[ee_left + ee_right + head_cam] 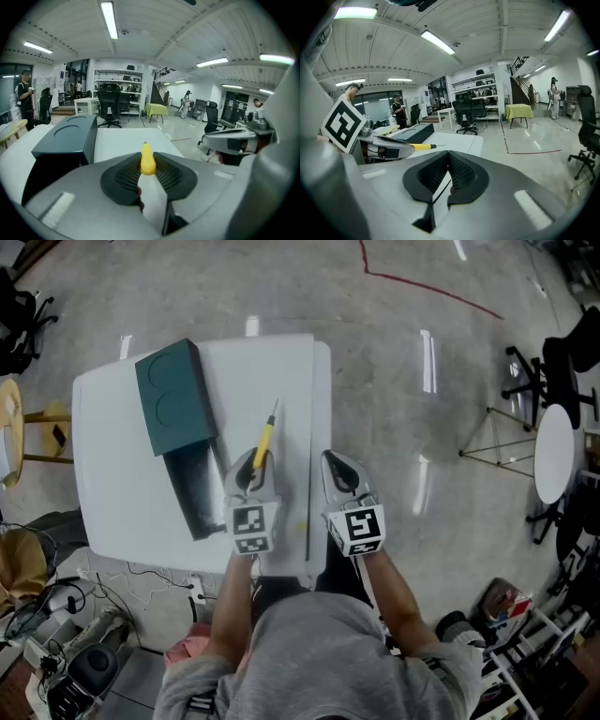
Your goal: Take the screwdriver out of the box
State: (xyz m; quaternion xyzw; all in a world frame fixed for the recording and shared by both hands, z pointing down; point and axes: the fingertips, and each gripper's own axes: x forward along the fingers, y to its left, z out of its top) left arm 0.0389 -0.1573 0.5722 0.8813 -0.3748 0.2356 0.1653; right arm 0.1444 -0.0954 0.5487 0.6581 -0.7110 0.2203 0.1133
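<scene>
Head view: left gripper [256, 465] clamps the screwdriver [265, 439] by its handle end, so it may slip out; right gripper [335, 463] is closed, empty.

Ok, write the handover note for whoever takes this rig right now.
Left hand-held gripper: shut on the yellow screwdriver, tip pointing away.
Right hand-held gripper: shut, empty.
Box: on the white table, open, left of the grippers.
Done: screwdriver is out of the box.
Left: probably set it on the table and release.
</scene>
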